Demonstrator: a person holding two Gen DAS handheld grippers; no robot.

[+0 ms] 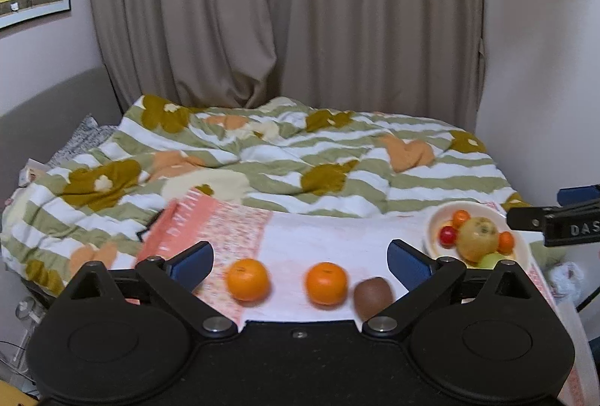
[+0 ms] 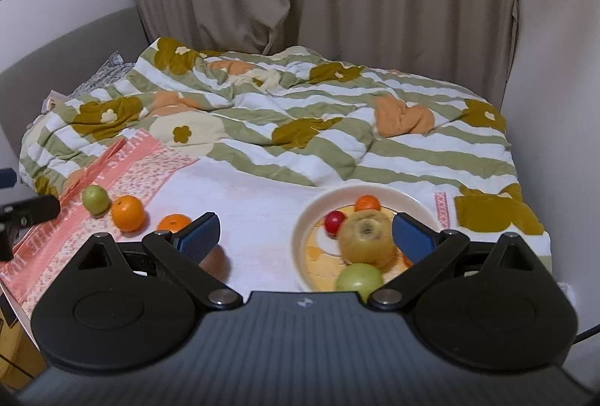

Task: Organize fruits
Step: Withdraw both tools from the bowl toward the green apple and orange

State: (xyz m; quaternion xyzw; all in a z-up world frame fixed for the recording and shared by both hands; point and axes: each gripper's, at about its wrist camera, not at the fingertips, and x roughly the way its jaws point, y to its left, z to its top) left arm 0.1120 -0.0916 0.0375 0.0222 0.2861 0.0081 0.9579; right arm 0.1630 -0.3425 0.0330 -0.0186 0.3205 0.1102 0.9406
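In the left wrist view two oranges [image 1: 247,279] [image 1: 326,283] and a brown kiwi [image 1: 373,297] lie in a row on a white cloth [image 1: 318,233], just below my left gripper [image 1: 300,261], which is open and holds nothing. A cream plate [image 2: 412,200] carries a big yellow fruit [image 2: 367,237], a small red fruit [image 2: 333,221], a small orange fruit [image 2: 367,203] and a green fruit [image 2: 358,276]. My right gripper [image 2: 305,237] hangs open above the plate's left side, with nothing gripped. A loose green fruit [image 2: 95,200] lies left of the oranges [image 2: 128,213].
The cloth has a pink patterned border [image 2: 123,173] and lies on a bed with a striped flowered duvet [image 1: 300,162]. Curtains [image 1: 285,12] hang behind it, with walls on both sides. The plate [image 1: 442,211] sits near the cloth's right edge. The right gripper's body [image 1: 555,222] shows at the frame edge.
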